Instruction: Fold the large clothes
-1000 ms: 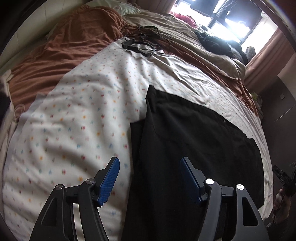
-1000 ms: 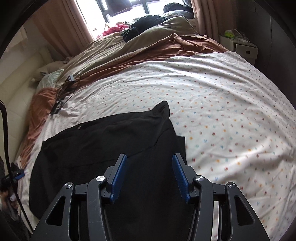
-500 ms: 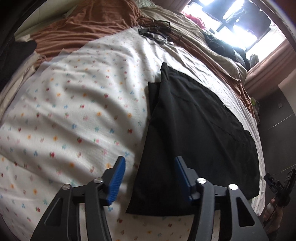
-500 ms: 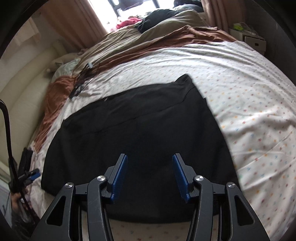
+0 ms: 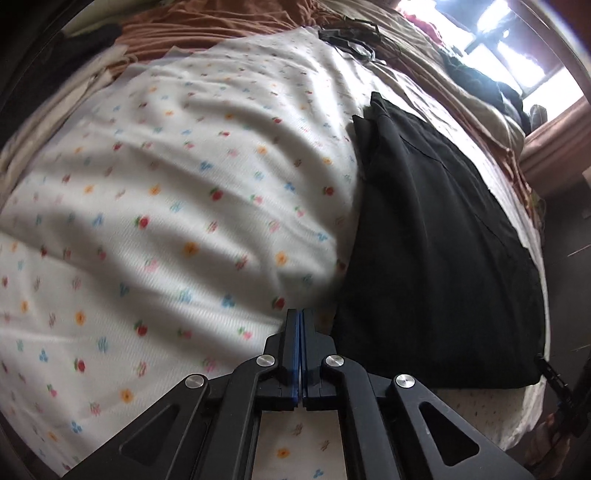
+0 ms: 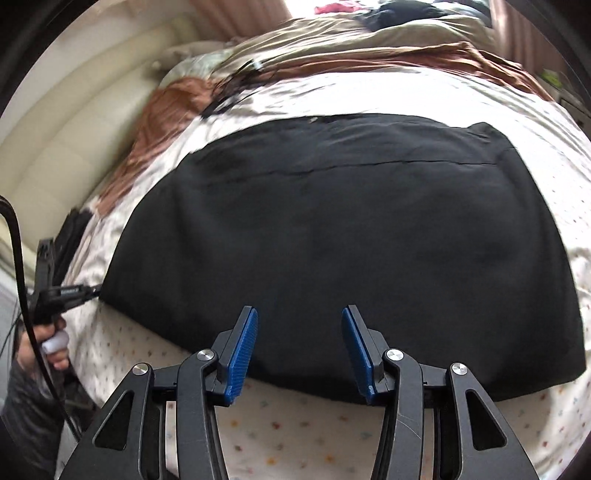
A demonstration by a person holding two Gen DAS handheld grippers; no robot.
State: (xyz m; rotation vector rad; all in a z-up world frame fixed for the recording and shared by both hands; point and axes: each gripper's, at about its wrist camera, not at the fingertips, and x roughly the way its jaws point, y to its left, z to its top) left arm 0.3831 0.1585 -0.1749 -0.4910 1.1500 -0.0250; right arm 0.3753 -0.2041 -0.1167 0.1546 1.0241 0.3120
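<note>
A large black garment (image 6: 332, 236) lies flat on the flower-print white sheet (image 5: 166, 221). In the left wrist view the black garment (image 5: 436, 258) fills the right side. My left gripper (image 5: 299, 314) is shut, blue pads pressed together, low over the sheet just left of the garment's near corner; I see no cloth between the pads. The right wrist view shows that left gripper (image 6: 86, 290) from the side, its tip at the garment's left corner. My right gripper (image 6: 299, 312) stands open over the garment's near edge, nothing between its fingers.
A brown blanket (image 6: 173, 99) and a beige duvet (image 6: 332, 37) are bunched at the far side of the bed. Black cables (image 5: 351, 33) lie on the sheet's far end. A cream padded headboard (image 6: 74, 122) runs along the left. A hand (image 6: 48, 343) holds the left gripper.
The left gripper went from wide open to shut and sank toward the sheet beside the garment's corner. The right gripper drew back to the garment's near edge, still open.
</note>
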